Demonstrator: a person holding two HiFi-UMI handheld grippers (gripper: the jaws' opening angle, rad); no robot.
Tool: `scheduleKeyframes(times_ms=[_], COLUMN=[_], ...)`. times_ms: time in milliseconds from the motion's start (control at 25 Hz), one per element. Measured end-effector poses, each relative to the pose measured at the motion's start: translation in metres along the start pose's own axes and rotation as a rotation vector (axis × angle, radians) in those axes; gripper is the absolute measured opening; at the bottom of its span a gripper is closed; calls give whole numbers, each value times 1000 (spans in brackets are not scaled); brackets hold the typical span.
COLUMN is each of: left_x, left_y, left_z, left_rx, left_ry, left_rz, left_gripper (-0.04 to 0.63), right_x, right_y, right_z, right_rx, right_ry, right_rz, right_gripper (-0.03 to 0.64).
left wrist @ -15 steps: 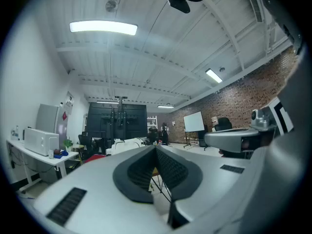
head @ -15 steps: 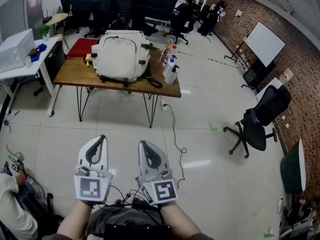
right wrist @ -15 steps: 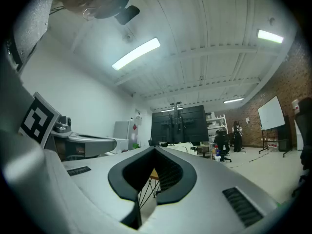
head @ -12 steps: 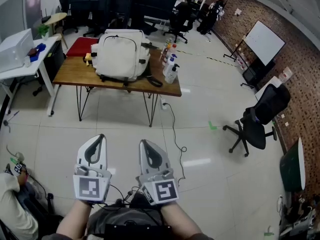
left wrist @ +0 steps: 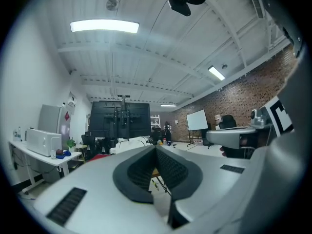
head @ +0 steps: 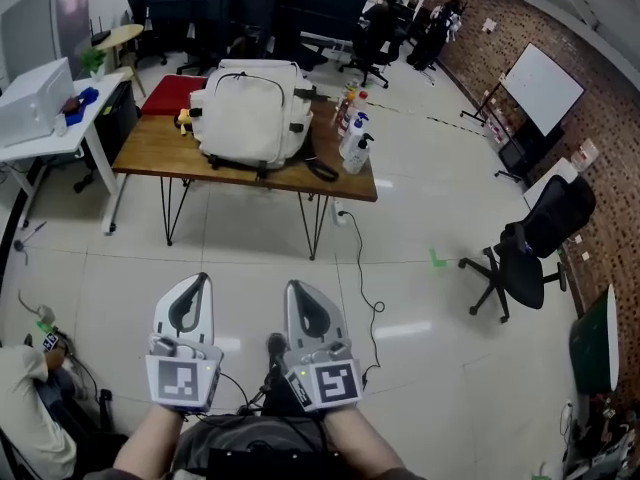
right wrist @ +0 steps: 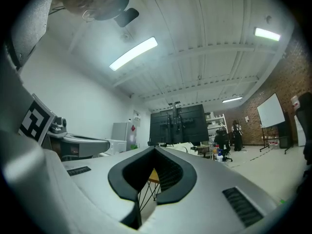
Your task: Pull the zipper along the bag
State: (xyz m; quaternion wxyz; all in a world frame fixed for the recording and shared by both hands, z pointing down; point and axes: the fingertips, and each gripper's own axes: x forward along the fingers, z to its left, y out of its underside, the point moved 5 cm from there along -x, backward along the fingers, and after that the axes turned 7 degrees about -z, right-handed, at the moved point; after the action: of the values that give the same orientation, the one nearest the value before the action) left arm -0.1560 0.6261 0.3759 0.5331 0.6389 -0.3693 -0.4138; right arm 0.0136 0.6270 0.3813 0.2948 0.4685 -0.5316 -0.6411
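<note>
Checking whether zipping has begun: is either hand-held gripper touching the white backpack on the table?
No: the left hand-held gripper and right hand-held gripper are over the floor, apart from the backpack on the table.

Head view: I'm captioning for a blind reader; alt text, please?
The left gripper and right gripper, jaws shut, hover over a tiled floor, well short of a white backpack on a table, bottles beside it.

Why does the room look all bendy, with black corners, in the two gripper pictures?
Left gripper view: a wide-angle lens bends the ceiling, darkens the corners, and the strip light glares white. Right gripper view: same bending and dark corners. Head view: milder bending; the floor reflects lights.
</note>
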Motion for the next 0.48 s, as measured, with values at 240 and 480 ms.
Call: scheduleKeyframes(times_ms=[240,480], left_x=[69,163], left_y=[16,26], left_z=[7,15], left_rx=[17,14], left_ry=[-31,-64], left_rz=[15,59], left_gripper=[12,12], right_x=[50,118], right_y=[23,45], right_z=[-60,-133], right_rx=[50,67], right_ry=[19,23], right_rz=[-2,11], right_gripper=[17,17])
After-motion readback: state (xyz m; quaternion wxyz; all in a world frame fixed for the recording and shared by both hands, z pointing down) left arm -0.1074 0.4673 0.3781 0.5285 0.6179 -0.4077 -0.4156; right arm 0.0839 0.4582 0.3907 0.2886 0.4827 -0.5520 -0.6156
